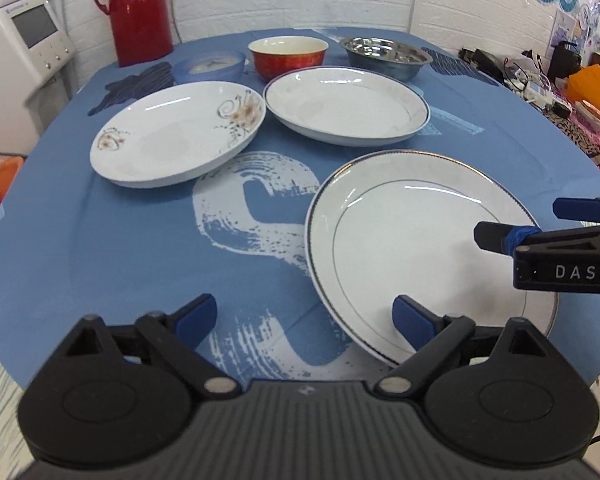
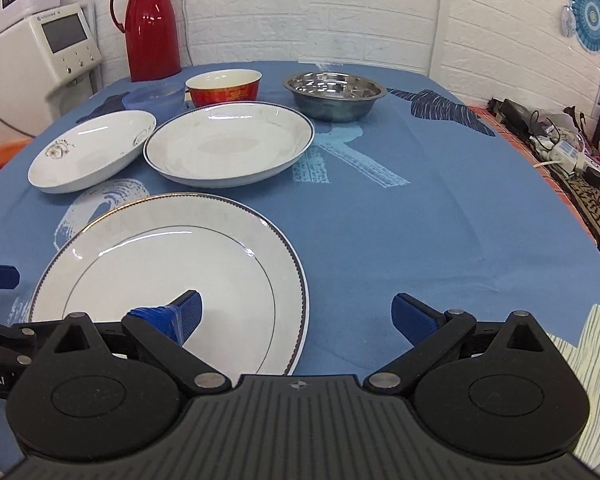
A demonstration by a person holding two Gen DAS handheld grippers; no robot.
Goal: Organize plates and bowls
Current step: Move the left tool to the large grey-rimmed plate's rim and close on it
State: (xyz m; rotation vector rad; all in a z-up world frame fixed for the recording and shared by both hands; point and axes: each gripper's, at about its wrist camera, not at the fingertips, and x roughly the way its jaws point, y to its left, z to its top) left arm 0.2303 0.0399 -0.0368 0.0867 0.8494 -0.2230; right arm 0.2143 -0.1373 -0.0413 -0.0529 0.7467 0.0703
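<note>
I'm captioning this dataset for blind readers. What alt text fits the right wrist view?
The open right gripper hovers low over a blue tablecloth, one of its jaws above a flat white plate. Farther back sit two deep white plates, a red bowl, a steel bowl and a red thermos.

A white brick-patterned wall [image 2: 340,12] is seen behind a table covered by a blue printed cloth [image 2: 420,220]. A red thermos jug [image 2: 152,28] is stood at the back left beside a white appliance [image 2: 56,56]. Blue paper fans [image 2: 592,12] are fixed at the right, above a cluttered side surface [image 2: 560,152]
</note>
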